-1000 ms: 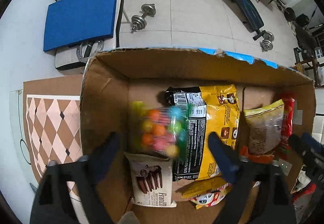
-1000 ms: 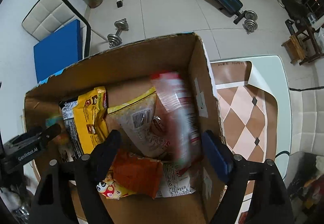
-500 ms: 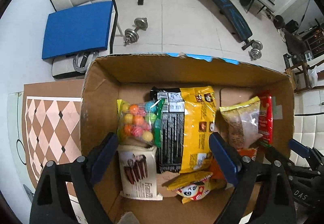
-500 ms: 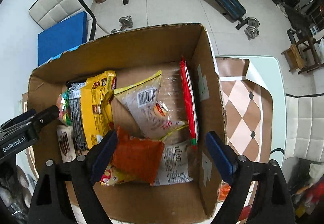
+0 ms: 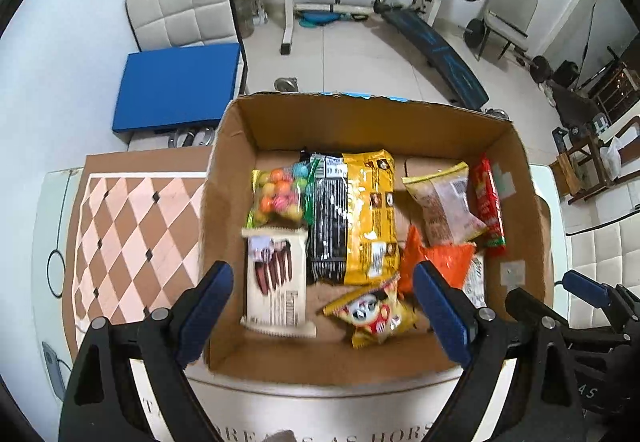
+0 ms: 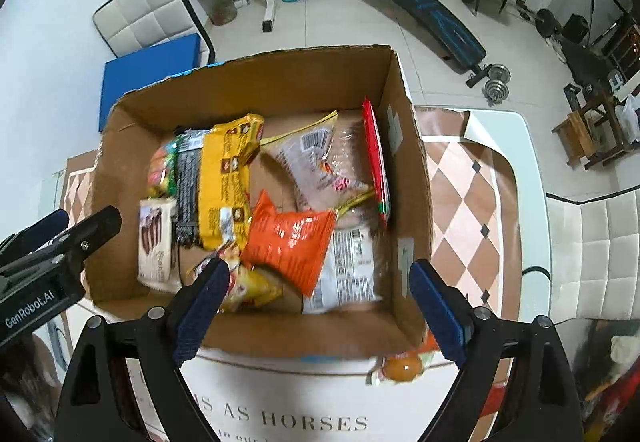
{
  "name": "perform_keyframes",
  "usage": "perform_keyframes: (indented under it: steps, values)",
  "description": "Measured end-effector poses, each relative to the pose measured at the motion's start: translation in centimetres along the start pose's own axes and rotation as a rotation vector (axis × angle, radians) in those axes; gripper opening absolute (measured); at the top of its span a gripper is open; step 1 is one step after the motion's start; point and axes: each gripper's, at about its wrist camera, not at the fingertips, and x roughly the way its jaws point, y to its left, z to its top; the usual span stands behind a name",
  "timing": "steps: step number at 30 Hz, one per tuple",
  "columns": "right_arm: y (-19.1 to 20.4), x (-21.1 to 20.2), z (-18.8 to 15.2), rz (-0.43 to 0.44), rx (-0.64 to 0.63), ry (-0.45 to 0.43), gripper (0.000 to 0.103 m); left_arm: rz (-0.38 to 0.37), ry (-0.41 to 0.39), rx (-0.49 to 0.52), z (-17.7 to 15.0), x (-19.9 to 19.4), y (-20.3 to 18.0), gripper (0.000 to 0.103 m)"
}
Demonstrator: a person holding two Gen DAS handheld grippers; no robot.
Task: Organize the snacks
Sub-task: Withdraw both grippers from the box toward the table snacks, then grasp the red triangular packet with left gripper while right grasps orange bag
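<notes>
An open cardboard box (image 5: 224, 170) (image 6: 404, 114) on the table holds several snack packs: a bag of coloured gum balls (image 5: 278, 196), a white biscuit pack (image 5: 274, 280), a yellow and black bag (image 5: 368, 214) (image 6: 226, 182), an orange bag (image 5: 438, 262) (image 6: 290, 242), a clear bag (image 5: 444, 204) (image 6: 316, 166), a red pack (image 5: 486, 210) (image 6: 376, 158) and a small yellow bag (image 5: 372, 316). My left gripper (image 5: 324, 316) is open and empty above the box's near edge. My right gripper (image 6: 318, 308) is open and empty above the near right of the box.
The box stands on a checked mat (image 5: 132, 238) (image 6: 468, 198) on a white table. A snack pack with an orange picture (image 6: 402, 366) lies on the table outside the box's near right corner. Chairs, a blue pad (image 5: 176, 86) and gym equipment stand on the floor beyond.
The gum ball bag and the red pack, blurred in the air a second ago, now lie in the box. Both open grippers have pulled back and up from the box.
</notes>
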Motion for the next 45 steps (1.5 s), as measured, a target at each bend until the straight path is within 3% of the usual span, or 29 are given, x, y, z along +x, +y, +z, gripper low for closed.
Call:
perform_keyframes:
  steps: [19, 28, 34, 40, 45]
  values:
    - [-0.4, -10.6, -9.1, 0.034, -0.031, -0.173, 0.094, 0.003, -0.203, -0.021, -8.1, -11.5, -1.5, 0.092]
    - [-0.7, -12.6, -12.5, 0.087, -0.003, -0.184, 0.094, 0.008, -0.228, -0.014, -10.9, -13.8, -2.1, 0.092]
    - [-5.2, -9.4, -15.2, 0.106, 0.148, -0.105, 0.094, 0.048, -0.152, 0.015, -13.4, -10.8, -3.3, 0.092]
    - [-12.1, -2.1, -16.3, 0.102, 0.338, 0.024, 0.094, 0.069, -0.014, 0.046, -14.4, -4.1, -5.3, 0.092]
    - [-14.8, 3.8, -15.4, 0.127, 0.414, 0.08, 0.094, 0.074, 0.068, 0.072, -14.2, 1.1, -6.8, 0.092]
